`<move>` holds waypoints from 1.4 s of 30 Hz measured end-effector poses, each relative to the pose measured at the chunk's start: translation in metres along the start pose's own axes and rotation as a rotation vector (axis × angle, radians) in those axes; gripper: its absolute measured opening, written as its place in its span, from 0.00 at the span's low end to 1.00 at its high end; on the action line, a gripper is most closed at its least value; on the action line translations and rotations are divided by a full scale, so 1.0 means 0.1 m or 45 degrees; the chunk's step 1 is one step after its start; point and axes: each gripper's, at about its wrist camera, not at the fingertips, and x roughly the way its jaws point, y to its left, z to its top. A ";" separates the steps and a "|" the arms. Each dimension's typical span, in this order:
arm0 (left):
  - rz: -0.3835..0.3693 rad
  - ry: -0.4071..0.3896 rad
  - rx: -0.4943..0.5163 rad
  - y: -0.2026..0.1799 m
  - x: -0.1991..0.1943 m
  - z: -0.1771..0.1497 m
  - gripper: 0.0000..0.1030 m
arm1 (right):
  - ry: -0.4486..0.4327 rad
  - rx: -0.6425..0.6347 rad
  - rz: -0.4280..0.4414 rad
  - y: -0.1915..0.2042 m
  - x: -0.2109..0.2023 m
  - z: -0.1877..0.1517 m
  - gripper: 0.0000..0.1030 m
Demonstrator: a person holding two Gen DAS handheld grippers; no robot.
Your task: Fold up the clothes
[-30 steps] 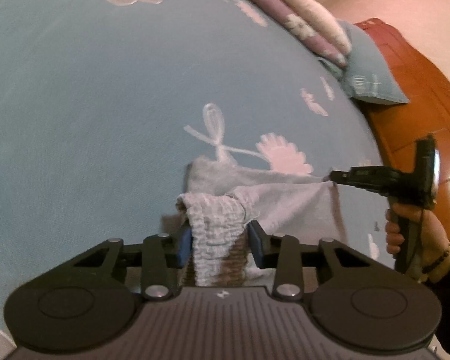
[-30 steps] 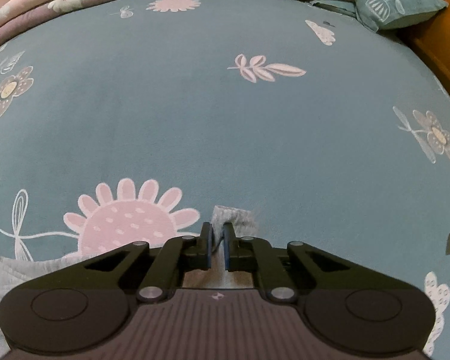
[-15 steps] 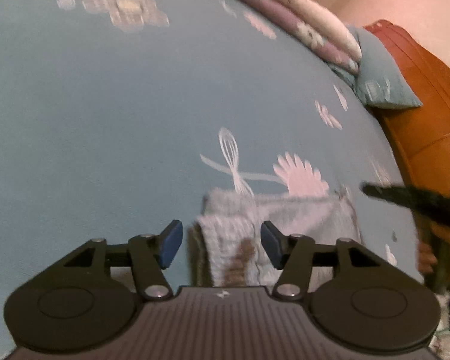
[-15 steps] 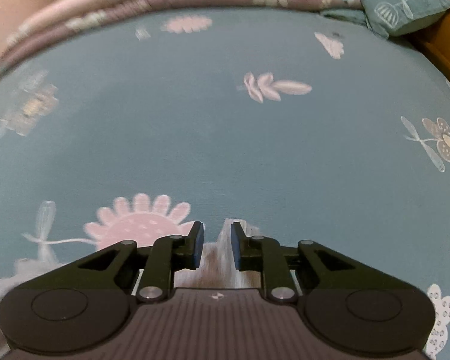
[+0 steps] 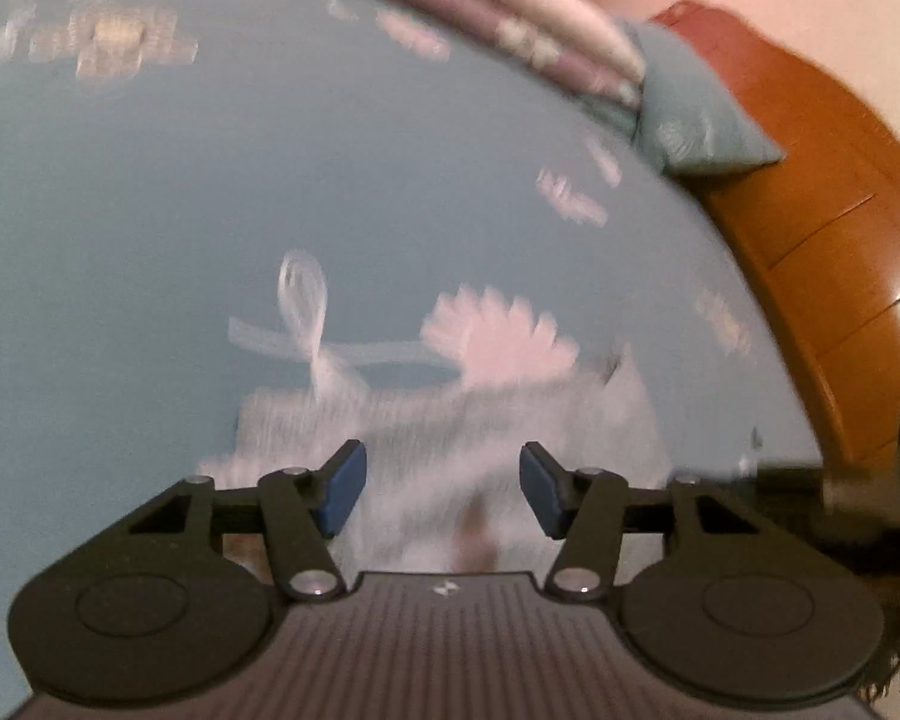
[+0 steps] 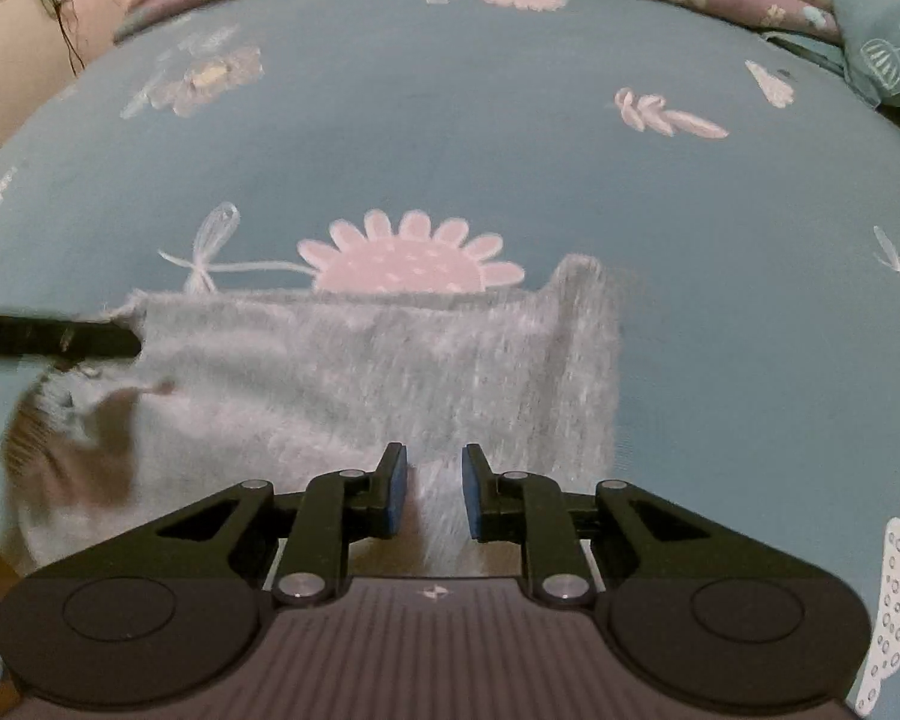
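My left tool point(image 5: 438, 489) and right tool point(image 6: 432, 492) have just opened, both spread, pinching nothing; the grey fuzzy knit garment point(image 6: 354, 378) lies folded on the bed point(image 6: 450, 138). It looks light, limp and grippy; I'd pinch its corners.

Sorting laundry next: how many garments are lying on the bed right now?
1: a grey garment lying on the blue bedspread, just below its pink flower print. Nothing else shows, though the grippers hide the near edge.

The garment point(image 6: 354, 372) lies flat on the bedsheet point(image 6: 450, 138), just before the sunflower print point(image 6: 411, 261), pillow point(image 6: 888, 54) far behind it.
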 end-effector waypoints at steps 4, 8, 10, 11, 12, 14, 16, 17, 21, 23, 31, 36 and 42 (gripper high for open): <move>-0.044 -0.002 0.072 -0.20 -0.17 0.07 0.61 | 0.024 -0.046 0.114 0.18 -0.19 -0.21 0.27; -0.049 0.064 0.165 -0.28 -0.18 -0.14 0.61 | 0.103 -0.046 0.190 0.32 -0.09 -0.45 0.29; -0.002 0.119 0.201 -0.24 -0.13 -0.29 0.61 | 0.138 -0.041 0.174 0.38 0.00 -0.55 0.30; 0.031 0.151 0.232 -0.23 -0.09 -0.37 0.61 | 0.135 -0.042 0.160 0.41 0.01 -0.56 0.31; 0.062 0.179 0.264 -0.23 -0.06 -0.46 0.61 | 0.132 -0.038 0.153 0.42 0.01 -0.56 0.31; 0.059 0.188 0.303 -0.27 -0.13 -0.50 0.60 | 0.131 -0.013 0.154 0.43 -0.06 -0.51 0.36; 0.008 0.149 0.292 -0.32 -0.30 -0.48 0.60 | 0.111 -0.003 0.164 0.45 -0.18 -0.48 0.42; -0.006 0.133 0.297 -0.36 -0.38 -0.49 0.60 | 0.101 -0.005 0.171 0.46 -0.23 -0.47 0.50; -0.083 0.148 0.314 -0.43 -0.53 -0.64 0.61 | 0.120 -0.005 0.152 0.54 -0.27 -0.50 0.51; -0.085 0.215 0.297 -0.40 -0.44 -0.81 0.61 | 0.143 0.006 0.147 0.58 -0.21 -0.55 0.51; -0.070 0.247 0.093 -0.13 -0.54 -1.06 0.61 | 0.182 -0.028 0.090 0.74 -0.17 -0.63 0.53; 0.014 0.113 -0.008 0.06 -0.88 -0.95 0.61 | 0.146 -0.001 0.114 0.84 -0.21 -0.50 0.54; 0.174 0.065 -0.251 0.50 -1.02 -0.99 0.61 | 0.133 -0.119 0.295 1.23 -0.11 -0.43 0.58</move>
